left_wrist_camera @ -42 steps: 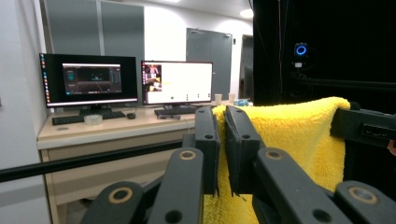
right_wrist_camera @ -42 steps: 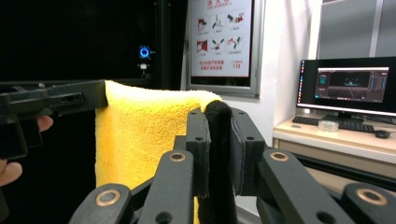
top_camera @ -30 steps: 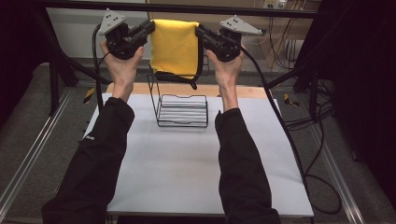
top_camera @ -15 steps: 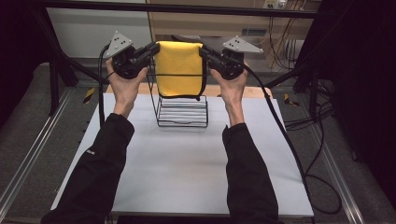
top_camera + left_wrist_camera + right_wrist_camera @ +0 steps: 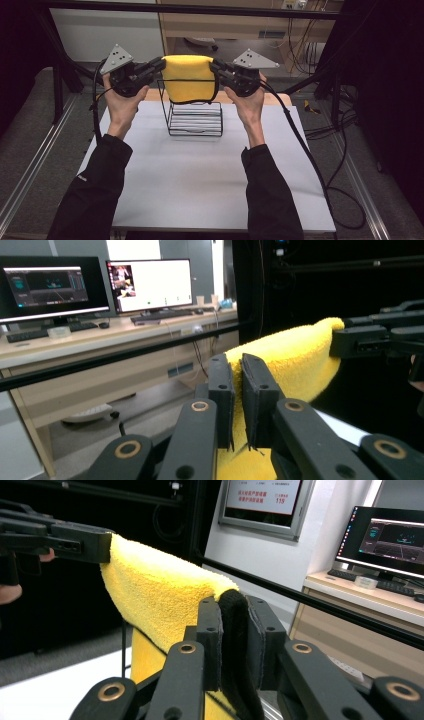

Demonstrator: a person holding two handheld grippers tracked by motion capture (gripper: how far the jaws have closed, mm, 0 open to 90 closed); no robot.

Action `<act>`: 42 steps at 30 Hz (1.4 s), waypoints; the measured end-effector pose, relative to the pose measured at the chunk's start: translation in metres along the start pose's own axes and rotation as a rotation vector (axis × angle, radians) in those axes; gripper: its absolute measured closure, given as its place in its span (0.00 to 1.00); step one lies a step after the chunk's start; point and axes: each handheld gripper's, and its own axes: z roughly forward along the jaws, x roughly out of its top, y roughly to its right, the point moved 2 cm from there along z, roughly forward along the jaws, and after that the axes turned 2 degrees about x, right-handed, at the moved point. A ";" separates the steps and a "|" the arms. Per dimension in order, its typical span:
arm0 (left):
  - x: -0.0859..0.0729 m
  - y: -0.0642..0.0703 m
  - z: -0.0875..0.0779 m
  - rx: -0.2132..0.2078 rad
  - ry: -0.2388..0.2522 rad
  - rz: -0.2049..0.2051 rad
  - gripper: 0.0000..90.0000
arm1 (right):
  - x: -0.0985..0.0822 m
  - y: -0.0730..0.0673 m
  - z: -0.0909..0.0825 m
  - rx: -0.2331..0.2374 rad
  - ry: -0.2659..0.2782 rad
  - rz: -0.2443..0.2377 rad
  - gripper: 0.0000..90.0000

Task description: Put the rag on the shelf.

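A yellow towel (image 5: 189, 77) with a dark hem hangs folded and stretched between my two grippers, just above a black wire rack (image 5: 195, 117) at the back of the white table. My left gripper (image 5: 161, 64) is shut on the towel's left top corner (image 5: 239, 385). On the other side, my right gripper (image 5: 215, 65) is shut on the right top corner, its pads pressing the dark hem (image 5: 232, 630). The towel (image 5: 160, 595) sags slightly between them, and its lower edge overlaps the rack's upright frame. The left gripper view shows the towel (image 5: 295, 360) running to the far gripper.
The white table top (image 5: 200, 185) lies in front of the rack. A black frame bar (image 5: 210, 9) crosses behind the towel. Cables (image 5: 300, 145) trail from the right gripper over the table's right side. Desks with monitors (image 5: 150, 285) stand beyond the frame.
Both hands have come nearer and lower with the towel, bringing it from above and behind the rack down to the rack's top. The grips have not changed.
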 end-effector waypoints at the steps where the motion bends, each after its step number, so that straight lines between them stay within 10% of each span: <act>1: -0.002 0.001 -0.002 -0.002 -0.005 -0.001 0.93 | 0.000 -0.002 -0.001 0.002 -0.005 -0.009 0.87; 18: -0.030 0.018 -0.017 -0.037 -0.202 0.011 0.91 | -0.023 -0.024 -0.016 0.049 -0.171 0.020 0.86; 25: -0.010 0.015 -0.025 -0.037 -0.212 -0.052 0.87 | -0.034 -0.027 -0.017 0.065 -0.201 0.013 0.86; 35: -0.014 0.018 0.000 -0.062 -0.347 -0.089 0.99 | -0.043 -0.029 -0.017 0.079 -0.220 -0.034 0.84; 42: -0.036 0.020 0.006 -0.083 -0.405 -0.069 1.00 | -0.041 -0.031 -0.023 0.116 -0.209 0.016 0.64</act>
